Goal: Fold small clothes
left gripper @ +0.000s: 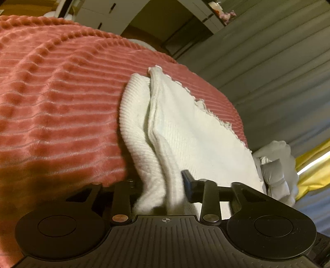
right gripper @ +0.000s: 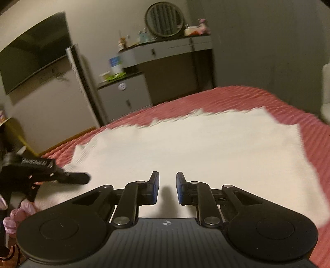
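Garment (left gripper: 185,132), spread on the blanket (left gripper: 61,103), is clamped by the left gripper (left gripper: 163,185); the right gripper (right gripper: 167,185) is held apart above it.

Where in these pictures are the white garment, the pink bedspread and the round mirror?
white garment (left gripper: 198,136): left wrist view, on its flat knitted panel.
pink bedspread (left gripper: 61,99): left wrist view, on its ribbed surface left of the garment.
round mirror (right gripper: 164,20): right wrist view, on its glass.

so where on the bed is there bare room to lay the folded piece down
Bare pink bedspread spreads wide beside the white garment held by the left gripper. A narrower strip runs beyond its far edge. Crowded: under the open right gripper.
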`<action>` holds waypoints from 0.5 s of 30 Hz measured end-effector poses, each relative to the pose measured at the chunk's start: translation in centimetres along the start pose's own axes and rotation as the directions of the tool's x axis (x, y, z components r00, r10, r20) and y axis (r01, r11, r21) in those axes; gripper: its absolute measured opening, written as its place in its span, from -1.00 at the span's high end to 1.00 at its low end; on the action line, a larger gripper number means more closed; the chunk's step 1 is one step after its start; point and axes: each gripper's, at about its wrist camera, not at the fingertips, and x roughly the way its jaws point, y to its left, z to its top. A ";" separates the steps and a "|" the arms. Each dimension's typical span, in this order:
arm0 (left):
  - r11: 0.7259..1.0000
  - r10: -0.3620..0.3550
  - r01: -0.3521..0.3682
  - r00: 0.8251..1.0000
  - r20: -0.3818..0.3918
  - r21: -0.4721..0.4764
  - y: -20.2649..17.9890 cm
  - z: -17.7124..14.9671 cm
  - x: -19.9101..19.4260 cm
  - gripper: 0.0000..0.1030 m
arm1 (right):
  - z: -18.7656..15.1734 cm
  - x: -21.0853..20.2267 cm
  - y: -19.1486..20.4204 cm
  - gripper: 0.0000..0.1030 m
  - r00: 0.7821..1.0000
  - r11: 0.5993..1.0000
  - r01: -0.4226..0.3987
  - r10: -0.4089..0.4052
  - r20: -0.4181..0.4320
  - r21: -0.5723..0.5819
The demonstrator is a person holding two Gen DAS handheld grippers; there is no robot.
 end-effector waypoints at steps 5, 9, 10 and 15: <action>0.999 0.003 -0.003 1.000 0.006 0.034 -0.6 0.2 -0.5 0.51 | -2.1 1.6 0.2 0.69 0.998 1.000 0.014 -0.014 -0.065 -0.012; 0.999 -0.005 0.004 1.000 0.018 0.044 -1.2 0.4 -1.3 0.53 | -1.7 -0.3 0.1 0.71 1.000 1.000 0.005 -0.004 -0.006 0.027; 0.999 0.000 -0.001 1.000 0.018 0.044 -1.4 0.5 -1.4 0.54 | -1.8 -1.4 0.0 0.71 0.999 0.999 -0.002 0.001 0.035 0.036; 0.996 0.057 -0.057 0.998 0.008 0.063 -2.9 0.7 -1.4 0.54 | -4.2 0.3 -0.2 0.70 0.994 0.999 0.001 0.002 -0.111 0.032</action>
